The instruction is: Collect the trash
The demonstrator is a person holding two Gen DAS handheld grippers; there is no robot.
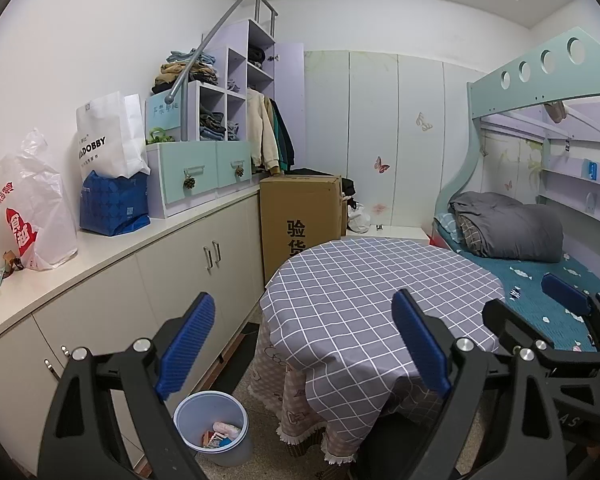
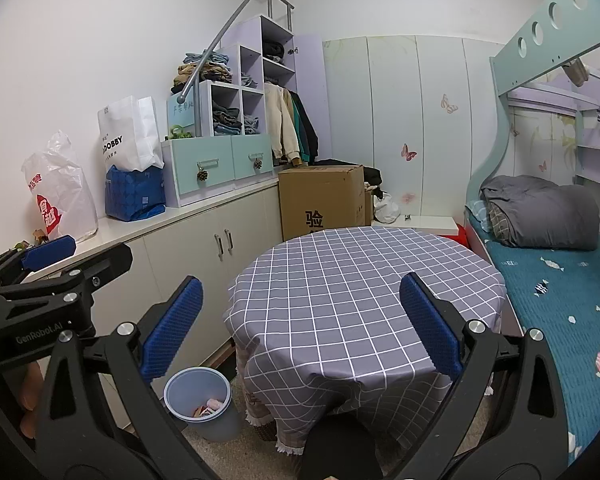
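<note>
Both hand-held grippers, left [image 1: 304,344] and right [image 2: 300,326], are hovering wide and empty over the bare checked tabletop [image 1: 380,300]. The bin [image 1: 212,426] at lower left is sitting beside it, already holding wrappers.

Taking the round table [image 2: 364,280] with its grey checked cloth as the landmark: one pale blue waste bin [image 2: 202,402] stands on the floor at its left foot, with a few pieces of rubbish inside, too jumbled to count. One tall cardboard box [image 2: 320,196] stands behind the table. On the long counter left of the table sit three bags: one white plastic bag with red print [image 2: 60,192], one blue bag [image 2: 134,196] and one white paper bag [image 2: 126,136]. Two mint drawers [image 2: 220,170] sit beyond them, each hung with one pine cone. Right of the table, one bunk bed [image 2: 560,292] carries one folded grey quilt [image 2: 540,212]. Three butterfly stickers show on the wardrobe behind.
</note>
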